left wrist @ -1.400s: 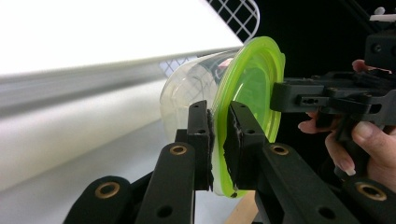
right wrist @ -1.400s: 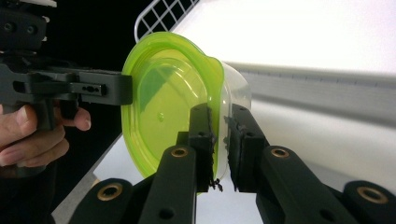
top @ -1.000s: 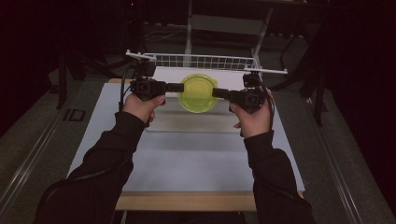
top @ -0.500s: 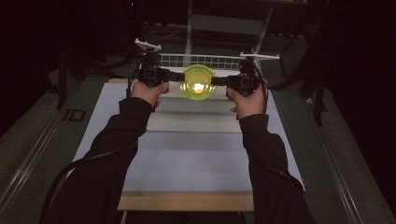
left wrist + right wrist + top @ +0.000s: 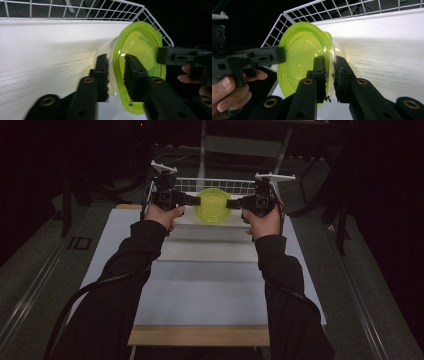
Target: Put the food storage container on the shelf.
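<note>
A clear tub with a yellow-green lid (image 5: 213,205) hangs between my two grippers above the far end of the table. My left gripper (image 5: 192,199) straddles the lid's rim (image 5: 142,47) from the left. Its jaws have just been opening, and the left gripper view (image 5: 116,66) shows a small gap on each side of the rim. My right gripper (image 5: 232,203) is shut on the opposite rim. In the right gripper view (image 5: 329,66) its pads pinch the lid (image 5: 299,55) and the tub wall.
A white wire basket (image 5: 220,185) stands at the table's far edge, just behind and under the tub; its mesh (image 5: 75,10) and corner (image 5: 287,17) are close. The white table top (image 5: 210,285) runs back toward the person, with a wooden front strip.
Both hands have carried the tub away from the person, toward the wire basket at the far end. The forearms are now stretched out farther.
</note>
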A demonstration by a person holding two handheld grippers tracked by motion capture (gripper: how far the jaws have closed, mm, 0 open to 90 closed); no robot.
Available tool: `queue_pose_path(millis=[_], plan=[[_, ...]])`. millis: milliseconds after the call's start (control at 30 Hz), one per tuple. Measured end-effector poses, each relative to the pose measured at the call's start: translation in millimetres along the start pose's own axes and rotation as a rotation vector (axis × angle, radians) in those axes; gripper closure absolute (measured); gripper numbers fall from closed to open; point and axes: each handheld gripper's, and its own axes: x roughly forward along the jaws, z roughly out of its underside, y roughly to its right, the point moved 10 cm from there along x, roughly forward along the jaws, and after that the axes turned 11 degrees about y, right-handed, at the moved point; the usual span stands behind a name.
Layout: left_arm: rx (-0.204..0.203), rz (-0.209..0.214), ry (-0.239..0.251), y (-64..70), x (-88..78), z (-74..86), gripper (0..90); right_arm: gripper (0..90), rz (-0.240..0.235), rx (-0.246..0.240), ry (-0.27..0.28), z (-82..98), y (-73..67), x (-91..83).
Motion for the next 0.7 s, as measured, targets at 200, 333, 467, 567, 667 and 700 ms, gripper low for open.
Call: queue_pose_path(millis=[200, 333, 467, 567, 667, 700], plan=[[0.025, -0.008, 0.005, -2.1, 9.0, 2.9, 58.8, 77.1, 0.013, 0.009, -0.016, -3.2, 3.5, 12.7], [0.043, -0.035, 0.003, -5.8, 13.1, 4.4, 53.2, 68.4, 0.038, 0.002, -0.013, -4.0, 9.9, 21.5], [0.047, -0.048, 0.013, -7.7, 13.8, 3.5, 50.5, 61.3, 0.041, -0.014, -0.009, -5.5, 9.7, 23.9], [0.041, -0.058, 0.009, -10.1, 13.7, 4.7, 46.7, 53.2, 0.025, -0.035, 0.013, -8.4, 8.3, 23.5], [0.036, -0.059, 0.022, -10.6, 10.8, 3.3, 43.2, 49.4, 0.013, -0.057, 0.033, -10.2, 6.9, 20.7], [0.035, -0.057, 0.03, -10.2, 9.1, 2.5, 43.1, 48.7, 0.015, -0.065, 0.035, -10.1, 6.3, 19.4]])
